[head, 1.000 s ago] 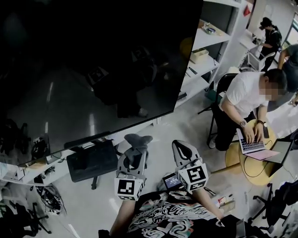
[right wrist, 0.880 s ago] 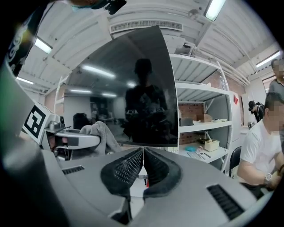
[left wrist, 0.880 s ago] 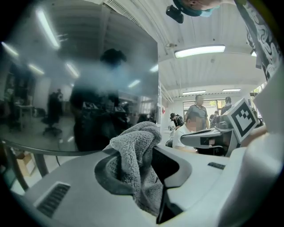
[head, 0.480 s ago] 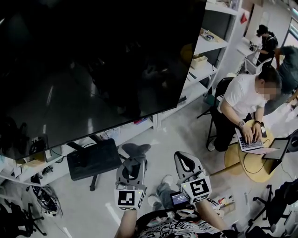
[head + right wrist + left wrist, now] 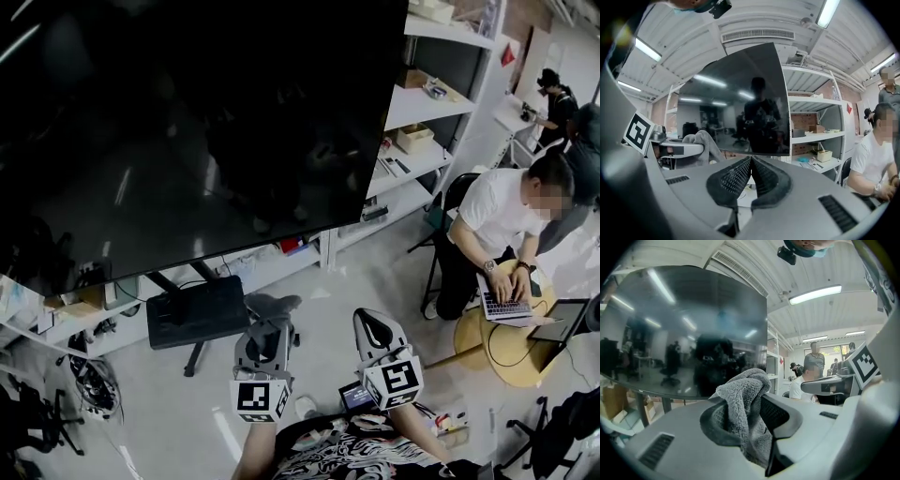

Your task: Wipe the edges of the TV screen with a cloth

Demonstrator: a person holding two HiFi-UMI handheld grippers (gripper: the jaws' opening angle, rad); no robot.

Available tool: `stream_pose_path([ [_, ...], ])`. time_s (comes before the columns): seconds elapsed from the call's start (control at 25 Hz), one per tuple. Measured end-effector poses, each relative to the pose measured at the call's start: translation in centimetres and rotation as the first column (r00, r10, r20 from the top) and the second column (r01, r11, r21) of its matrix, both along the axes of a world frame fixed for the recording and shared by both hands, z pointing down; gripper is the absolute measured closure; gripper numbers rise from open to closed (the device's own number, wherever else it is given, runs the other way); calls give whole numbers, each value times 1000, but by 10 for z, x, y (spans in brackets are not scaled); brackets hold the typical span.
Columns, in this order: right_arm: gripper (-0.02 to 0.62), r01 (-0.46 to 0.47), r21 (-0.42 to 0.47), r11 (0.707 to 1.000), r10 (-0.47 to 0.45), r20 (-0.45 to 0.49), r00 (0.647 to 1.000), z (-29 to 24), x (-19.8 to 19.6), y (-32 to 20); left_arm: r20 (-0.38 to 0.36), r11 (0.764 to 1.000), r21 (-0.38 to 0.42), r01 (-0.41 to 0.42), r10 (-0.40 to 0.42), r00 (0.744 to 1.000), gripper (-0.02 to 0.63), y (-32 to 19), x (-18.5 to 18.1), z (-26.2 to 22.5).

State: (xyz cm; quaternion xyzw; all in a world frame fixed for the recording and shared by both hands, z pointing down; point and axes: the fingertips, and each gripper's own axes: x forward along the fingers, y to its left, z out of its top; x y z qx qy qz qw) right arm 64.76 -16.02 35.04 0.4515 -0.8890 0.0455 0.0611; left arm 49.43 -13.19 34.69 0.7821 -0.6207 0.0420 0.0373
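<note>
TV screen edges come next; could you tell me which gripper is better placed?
Left: the left gripper is shut on the grey cloth, while the right gripper is shut and empty.

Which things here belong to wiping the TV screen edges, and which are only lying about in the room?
For the job:
TV screen
grey cloth
left gripper, shut on that cloth
right gripper, shut, empty

Lying about:
white shelves
laptop
round table
</note>
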Motion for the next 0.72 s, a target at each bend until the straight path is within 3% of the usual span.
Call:
stream_pose_path([
  [0.32,566,95,16,995,-95,0,996,-4,-4,-1,0,1000,17,23,-23,1000,477,-1,14,-7],
  [0.72,566,125,34,992,-125,5,992,-15,0,7,20,999,33,27,-28,999,477,7,24,-19],
])
